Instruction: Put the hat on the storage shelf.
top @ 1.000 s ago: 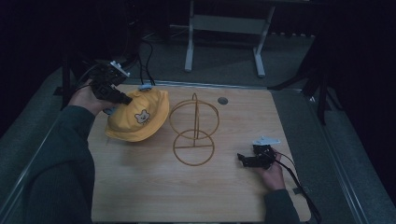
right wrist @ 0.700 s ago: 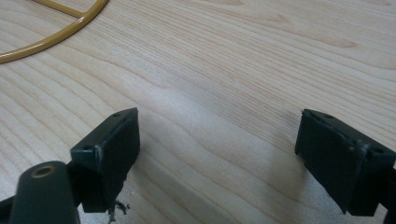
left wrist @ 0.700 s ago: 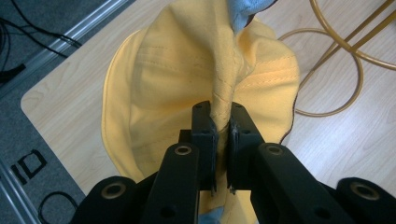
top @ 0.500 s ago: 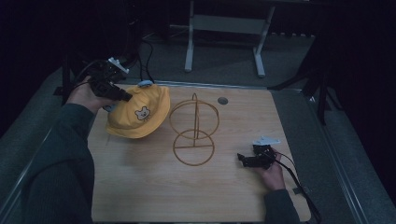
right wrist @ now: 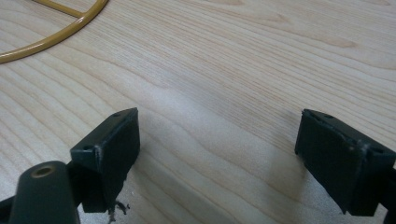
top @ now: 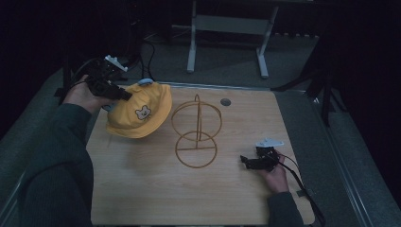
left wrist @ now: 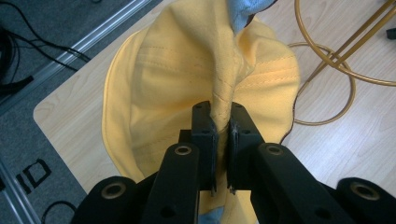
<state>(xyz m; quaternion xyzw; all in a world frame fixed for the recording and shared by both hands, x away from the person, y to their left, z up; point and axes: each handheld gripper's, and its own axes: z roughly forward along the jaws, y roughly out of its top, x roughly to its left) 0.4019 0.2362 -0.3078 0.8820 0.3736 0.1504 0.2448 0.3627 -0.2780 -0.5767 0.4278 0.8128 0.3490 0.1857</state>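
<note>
Nearest the camera in the high view, the right hand-held gripper [top: 246, 161] is sitting low on the worktop [top: 156, 198], exactly where it was a second ago, and in the right gripper view its jaws are standing wide apart with nothing between them but bare wood grain. It is waiting, well apart from the action. Just beyond it, the gold wire stand [top: 196, 133] is standing upright in the middle of the worktop, unmoved over the last second. Further out to the left, the change is happening: the left hand-held gripper [top: 124, 96] is drawing the yellow hat [top: 139, 113] slightly back towards the far left corner compared with a second ago, and the hat is tipping up so its little bear patch is facing us. That looks like the lift getting under way, probably with the stand as the goal, though the hat is sitting beside the stand rather than over it. In the left gripper view the left hand-held gripper [left wrist: 222, 135] is clamped tight on a bunched fold of the hat's brim [left wrist: 223, 100], pads pressing the fabric from both sides, with the rest of the hat hanging beyond.
</note>
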